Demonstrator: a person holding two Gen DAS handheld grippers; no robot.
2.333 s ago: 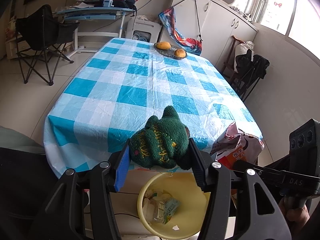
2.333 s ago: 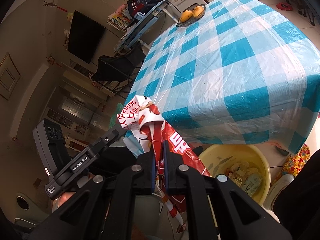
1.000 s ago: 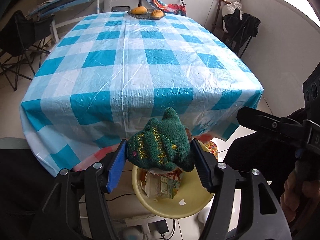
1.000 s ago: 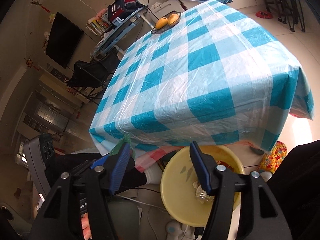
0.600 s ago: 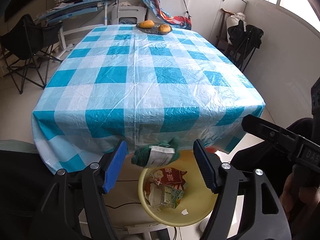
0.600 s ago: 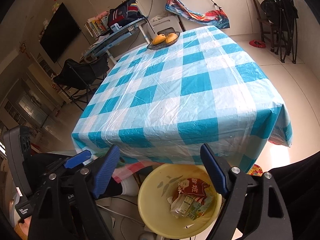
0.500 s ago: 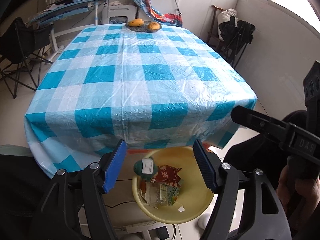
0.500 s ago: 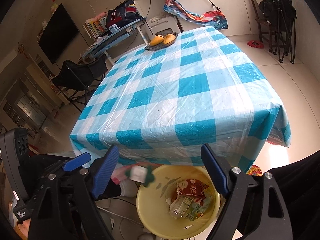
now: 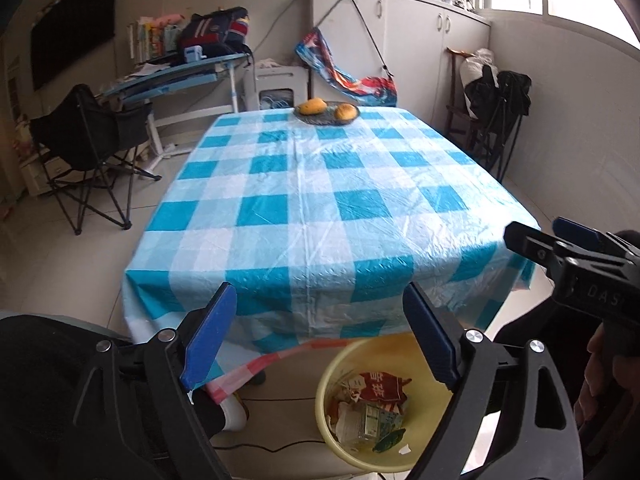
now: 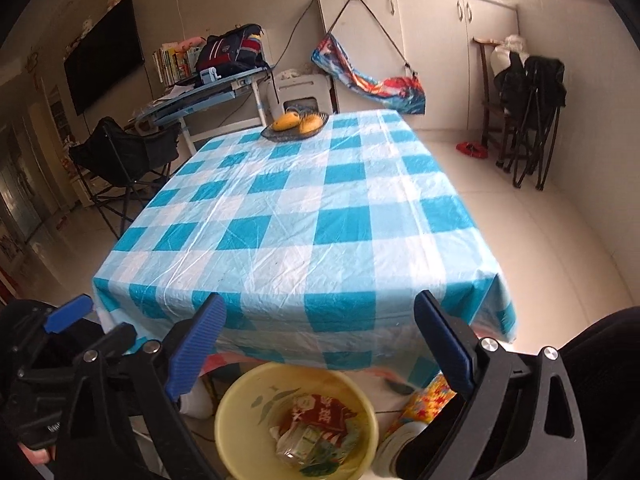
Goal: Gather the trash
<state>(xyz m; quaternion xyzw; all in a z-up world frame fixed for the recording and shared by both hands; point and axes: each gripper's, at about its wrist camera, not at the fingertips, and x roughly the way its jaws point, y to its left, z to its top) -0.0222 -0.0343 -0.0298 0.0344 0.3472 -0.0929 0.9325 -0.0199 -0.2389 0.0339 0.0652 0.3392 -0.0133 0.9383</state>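
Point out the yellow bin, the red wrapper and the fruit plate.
Bin (image 9: pixel 340 364): left wrist view, bare inner wall.
Wrapper (image 9: pixel 378 386): left wrist view, printed face.
Plate (image 9: pixel 326 119): left wrist view, front rim.

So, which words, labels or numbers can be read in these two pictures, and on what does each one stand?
"DAS": white letters on the black body of the right gripper, cut off at the picture's edge.
Large white characters on the red snack wrapper in the yellow bin: too crumpled to read.
Print on the carton in the bin: too small.
Book spines on the desk: too blurred.
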